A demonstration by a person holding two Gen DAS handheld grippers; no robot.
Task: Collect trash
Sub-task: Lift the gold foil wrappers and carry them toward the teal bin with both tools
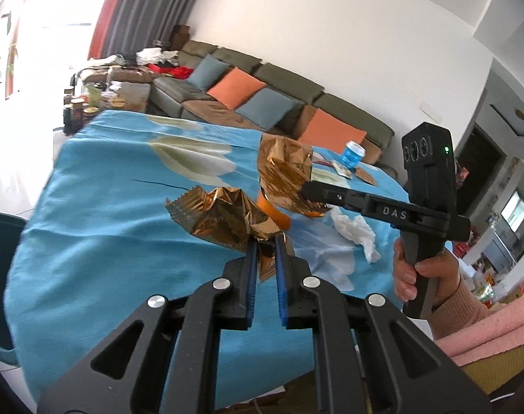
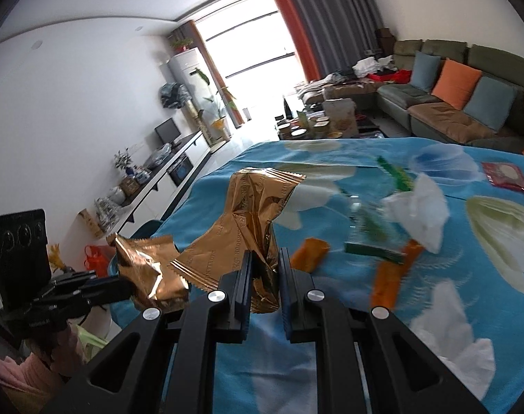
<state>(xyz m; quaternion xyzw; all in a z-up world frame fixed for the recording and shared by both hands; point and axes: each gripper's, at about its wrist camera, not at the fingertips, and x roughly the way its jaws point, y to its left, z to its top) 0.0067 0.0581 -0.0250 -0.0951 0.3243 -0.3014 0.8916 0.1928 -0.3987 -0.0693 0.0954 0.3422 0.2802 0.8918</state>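
Two gold foil wrappers have been lifted off the surface (image 2: 227, 355), which is covered with a blue flowered cloth; no bin or bag for them can be seen in either view, so the collecting is judged to be only partly done. The left hand-held gripper (image 1: 266, 246) is clamped on a pinched corner of one crumpled gold wrapper (image 1: 220, 219), held in the air above the near edge. The right hand-held gripper (image 2: 265, 258) is clamped on the lower fold of the second gold wrapper (image 2: 258, 207), also held clear of the cloth. Much is left lying toward the middle and far side: a crumpled white tissue (image 2: 419, 203), two orange pieces (image 2: 389, 276), a green-printed clear packet (image 2: 372, 238), a red packet (image 2: 505, 174) near the far right edge, and a blue cup (image 1: 352, 153) with small sachets beside it near the far corner. The green packet and orange pieces are smeared by motion, so what they are cannot be told. The near corners of the surface are cut off by the gripper bodies, and the printing on the wrappers is too small to read.
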